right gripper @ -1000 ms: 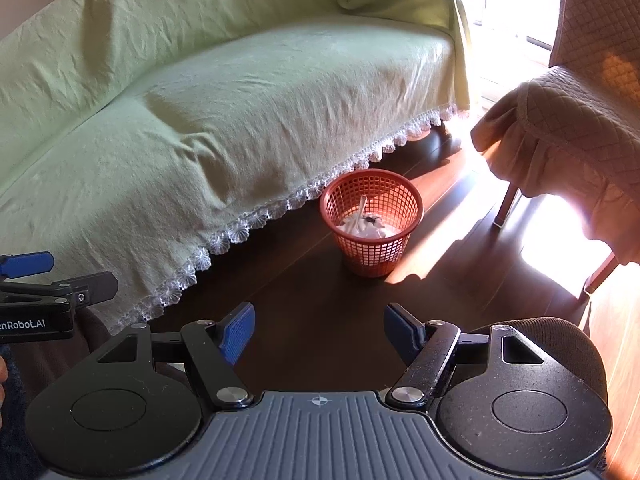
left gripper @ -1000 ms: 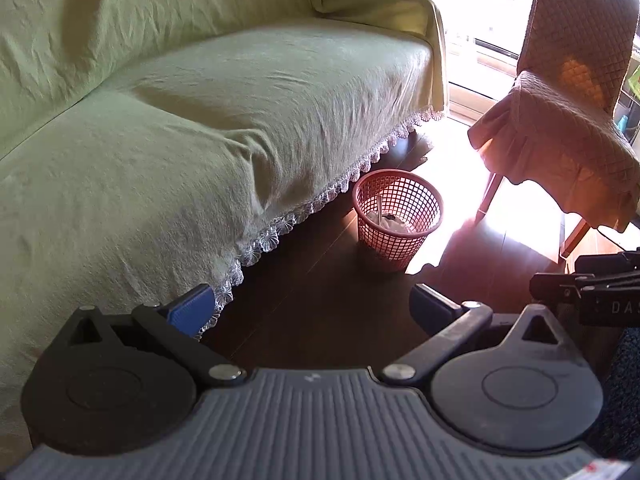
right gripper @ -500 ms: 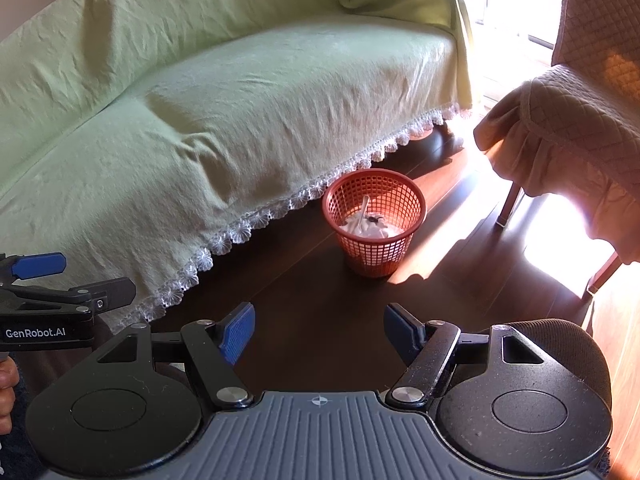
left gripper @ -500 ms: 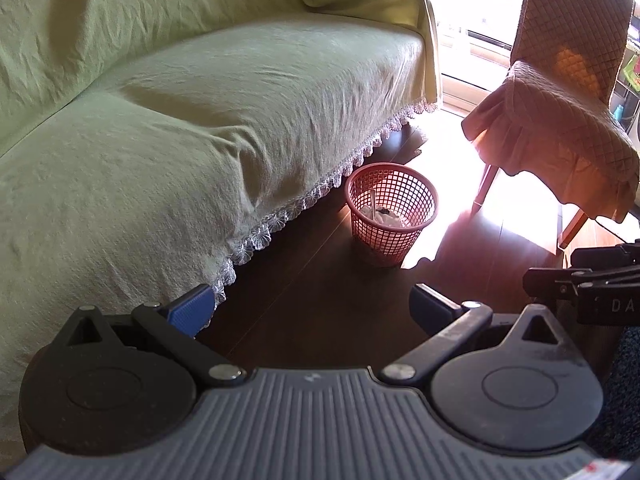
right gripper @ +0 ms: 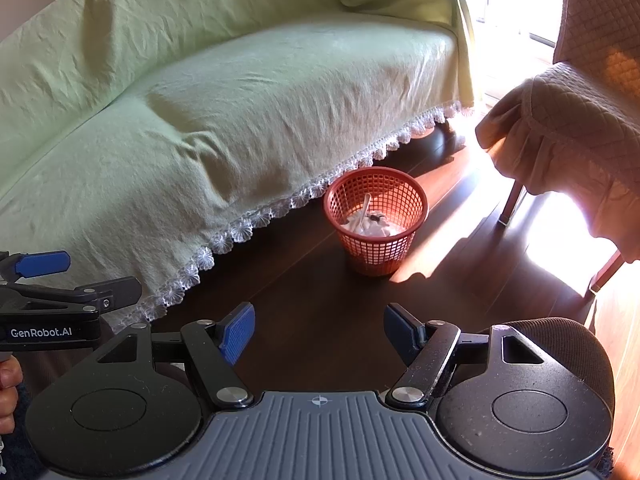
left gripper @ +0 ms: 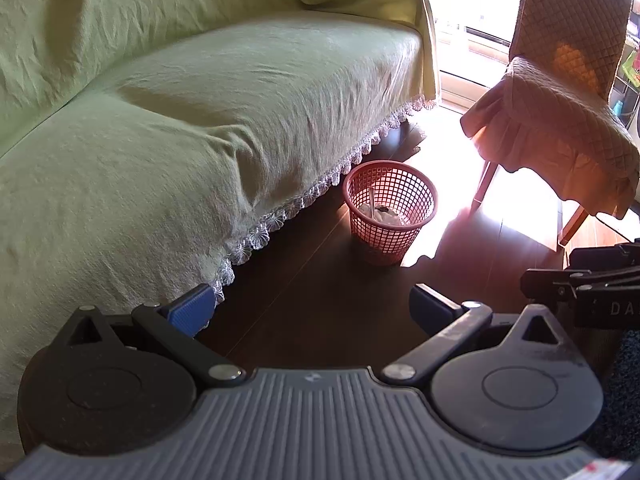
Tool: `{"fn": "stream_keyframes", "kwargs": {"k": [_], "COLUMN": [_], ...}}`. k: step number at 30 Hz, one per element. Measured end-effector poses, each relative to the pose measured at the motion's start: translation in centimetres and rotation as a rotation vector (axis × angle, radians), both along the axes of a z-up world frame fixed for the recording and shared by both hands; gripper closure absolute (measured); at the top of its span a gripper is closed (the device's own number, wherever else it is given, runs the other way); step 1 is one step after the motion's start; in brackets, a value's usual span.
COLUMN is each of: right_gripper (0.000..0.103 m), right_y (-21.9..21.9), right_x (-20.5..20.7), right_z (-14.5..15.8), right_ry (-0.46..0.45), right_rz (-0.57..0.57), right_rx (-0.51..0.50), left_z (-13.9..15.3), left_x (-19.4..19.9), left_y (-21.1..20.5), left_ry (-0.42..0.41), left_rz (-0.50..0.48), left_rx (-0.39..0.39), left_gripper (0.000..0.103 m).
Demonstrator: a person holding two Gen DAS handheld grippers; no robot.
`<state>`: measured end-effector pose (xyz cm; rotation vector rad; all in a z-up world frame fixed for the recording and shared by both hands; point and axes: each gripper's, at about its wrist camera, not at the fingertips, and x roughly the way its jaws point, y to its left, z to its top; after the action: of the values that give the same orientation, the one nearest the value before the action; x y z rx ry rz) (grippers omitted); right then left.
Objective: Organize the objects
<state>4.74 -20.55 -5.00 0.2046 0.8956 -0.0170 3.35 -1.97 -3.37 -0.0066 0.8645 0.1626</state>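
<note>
A red mesh basket [left gripper: 390, 212] stands on the dark wood floor beside the sofa's lace hem; it holds white crumpled material and a white stick-like item. It also shows in the right wrist view [right gripper: 376, 220]. My left gripper [left gripper: 310, 312] is open and empty, held above the floor short of the basket. My right gripper [right gripper: 320, 330] is open and empty, also short of the basket. The left gripper's side shows at the left edge of the right wrist view [right gripper: 52, 300].
A long sofa under a light green cover [left gripper: 180, 120] fills the left. A chair with a quilted tan cover [left gripper: 560, 112] stands at the right near a bright window. A round dark stool [right gripper: 568, 344] sits by my right gripper. Sunlight falls on the floor.
Both grippers have drifted slightly; the basket sits a little further left and lower in the left wrist view. Both stay open and empty.
</note>
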Motion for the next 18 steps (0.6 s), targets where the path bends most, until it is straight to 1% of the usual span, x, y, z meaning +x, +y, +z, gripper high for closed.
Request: {"fn": "stream_keyframes", "kwargs": {"k": [18], "right_gripper": [0.034], "right_y": [0.42], "right_x": [0.0], "right_z": [0.08], "right_ry": [-0.008], "right_rz": [0.008], "right_rx": [0.002], "left_z": [-0.01], "left_x": [0.08], "left_y": [-0.19], "left_ry": [0.0], "left_rz": [0.002], "left_rx": [0.002], "left_gripper": [0.001]}}
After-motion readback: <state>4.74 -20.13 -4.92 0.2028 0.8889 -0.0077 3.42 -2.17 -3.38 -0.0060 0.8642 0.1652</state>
